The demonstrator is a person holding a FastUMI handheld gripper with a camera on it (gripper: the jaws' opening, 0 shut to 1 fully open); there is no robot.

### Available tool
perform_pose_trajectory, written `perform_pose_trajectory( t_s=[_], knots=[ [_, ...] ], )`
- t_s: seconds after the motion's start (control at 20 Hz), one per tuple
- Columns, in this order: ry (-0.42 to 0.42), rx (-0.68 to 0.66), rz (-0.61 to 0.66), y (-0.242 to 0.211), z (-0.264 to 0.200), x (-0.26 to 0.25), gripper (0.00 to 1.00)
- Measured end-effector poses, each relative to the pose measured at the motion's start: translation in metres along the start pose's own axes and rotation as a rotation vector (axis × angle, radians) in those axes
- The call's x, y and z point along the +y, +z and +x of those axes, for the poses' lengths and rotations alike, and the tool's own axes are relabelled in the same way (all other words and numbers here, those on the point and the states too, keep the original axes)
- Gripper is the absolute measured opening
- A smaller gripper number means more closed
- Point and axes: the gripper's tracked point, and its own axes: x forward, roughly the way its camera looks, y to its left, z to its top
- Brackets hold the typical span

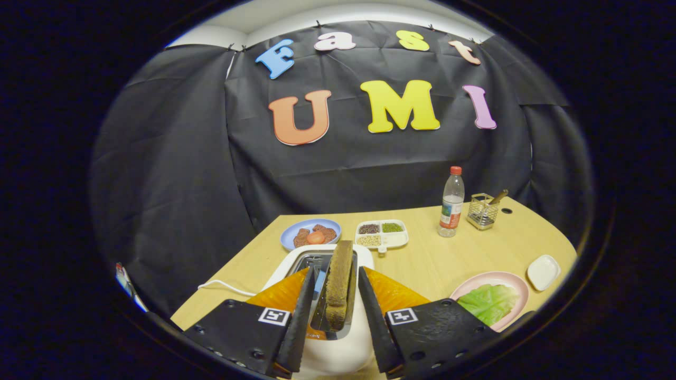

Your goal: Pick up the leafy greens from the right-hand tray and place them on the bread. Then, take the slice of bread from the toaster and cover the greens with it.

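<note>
One wooden table (422, 264) carries everything here, and the largest thing on it is the white toaster (338, 338), which sits directly under the gripper (338, 301). A slice of brown bread (339, 279) stands upright in the toaster's slot, rising between the two fingers; the left finger looks close against it while a narrow gap shows on the right side, so the fingers flank the slice but I cannot tell whether they actually press on it. To the right of the gripper, near the table's front edge, a pink plate (515, 279) holds the leafy greens (488, 302), lying flat and apart from the fingers. Beyond the toaster sits a blue plate (296, 232) with brownish food and something orange on it, and just beside that a white divided tray (393, 241) with small portions of grains in its compartments. Farther right stands a clear plastic bottle (451, 203) with a red cap, and next to it a wire basket (482, 211) with a wooden handle poking out. A small white dish (544, 272) lies beyond the pink plate, and a white cord (227, 286) trails off to the toaster's left.
</note>
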Motion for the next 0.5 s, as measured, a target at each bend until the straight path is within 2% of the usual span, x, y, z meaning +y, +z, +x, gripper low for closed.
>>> perform_pose_trajectory(
  t_s=[0.05,0.15,0.3,0.4,0.45,0.5],
  knots=[
    [-0.003,0.006,-0.003,0.000,0.002,0.001,0.52],
    [-0.013,0.019,0.001,-0.002,0.007,0.000,0.52],
    [-0.015,0.070,0.031,-0.013,0.020,-0.001,0.22],
    [0.013,0.073,0.060,-0.005,0.014,0.002,0.15],
    [0.022,0.065,0.064,0.000,0.014,0.002,0.14],
    [0.046,0.056,0.069,0.002,0.011,0.004,0.08]
  ],
)
